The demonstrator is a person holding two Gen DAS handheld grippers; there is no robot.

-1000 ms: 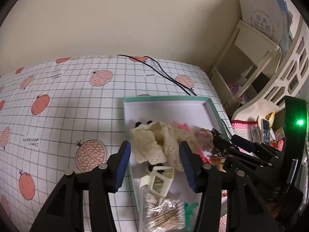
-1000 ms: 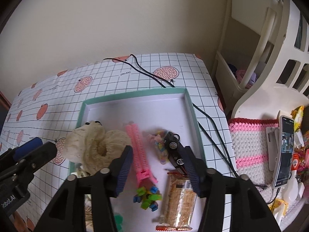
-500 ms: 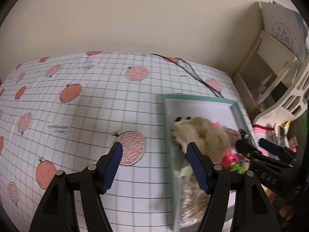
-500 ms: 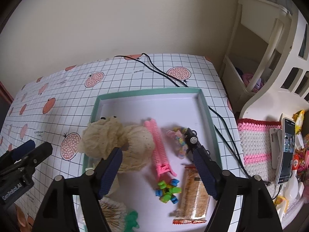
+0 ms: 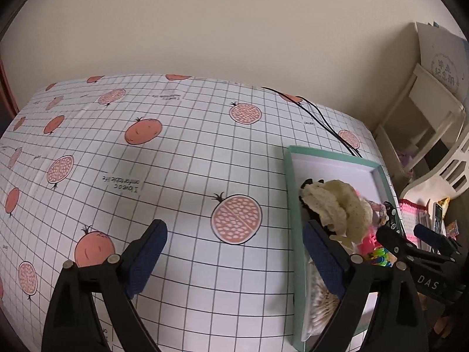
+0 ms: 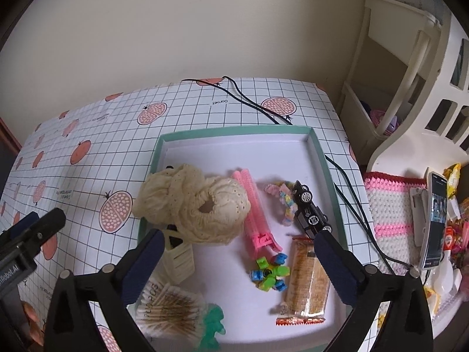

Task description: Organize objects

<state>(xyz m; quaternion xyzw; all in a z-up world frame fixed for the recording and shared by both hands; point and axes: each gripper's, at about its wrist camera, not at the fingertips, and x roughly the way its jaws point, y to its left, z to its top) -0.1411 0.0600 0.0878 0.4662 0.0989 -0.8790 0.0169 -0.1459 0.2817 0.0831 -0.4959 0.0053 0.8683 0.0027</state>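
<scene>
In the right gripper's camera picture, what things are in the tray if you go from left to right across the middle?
Cream crocheted fabric bundle → pink plastic hair clip → pastel candy bracelet → black toy car, all lying inside the teal-rimmed white tray.

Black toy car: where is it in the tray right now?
In the right wrist view the black toy car lies inside the green-rimmed tray near its right wall, beside the pastel bead bracelet and just above the wrapped biscuit packet.

2 down-tilted wrist views sharing tray [image 5: 296, 264]
</scene>
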